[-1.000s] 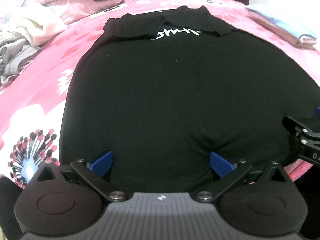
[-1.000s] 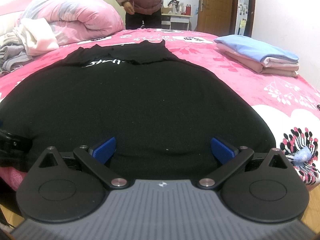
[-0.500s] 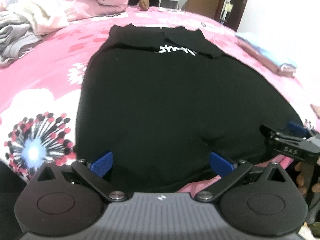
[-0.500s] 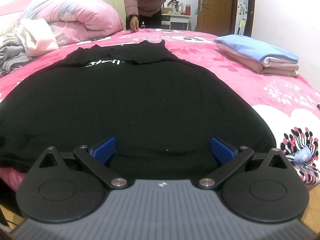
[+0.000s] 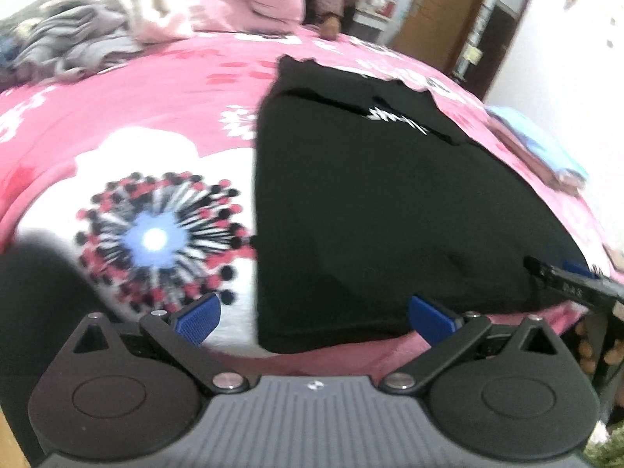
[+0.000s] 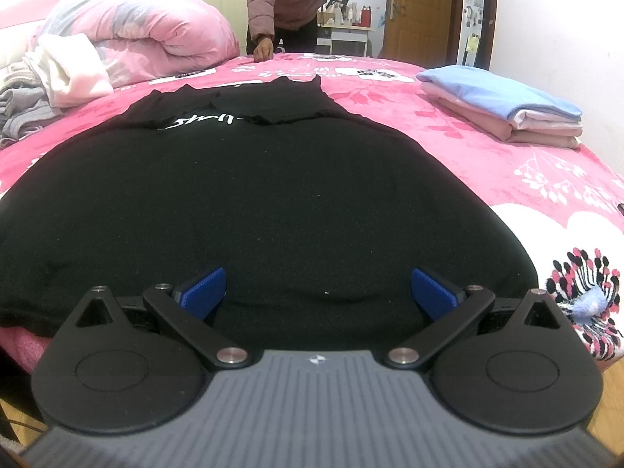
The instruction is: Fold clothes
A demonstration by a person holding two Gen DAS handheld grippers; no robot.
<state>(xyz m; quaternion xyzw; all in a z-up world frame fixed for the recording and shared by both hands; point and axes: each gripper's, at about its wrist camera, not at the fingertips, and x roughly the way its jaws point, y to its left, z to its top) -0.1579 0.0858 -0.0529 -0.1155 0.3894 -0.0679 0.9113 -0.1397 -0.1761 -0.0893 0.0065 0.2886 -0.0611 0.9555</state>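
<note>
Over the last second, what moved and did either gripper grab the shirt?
The left gripper swung left, so the black shirt now sits right of centre and its lower left corner lies between the open fingers. Nothing was grabbed. The right gripper stayed open over the hem; the shirt stayed flat.

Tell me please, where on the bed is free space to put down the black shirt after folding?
Free patches: the pink bedspread between the black shirt and the folded stack, and the flower-print area left of the shirt. Crowded: the far left, with the rolled quilt and the loose clothes pile.
</note>
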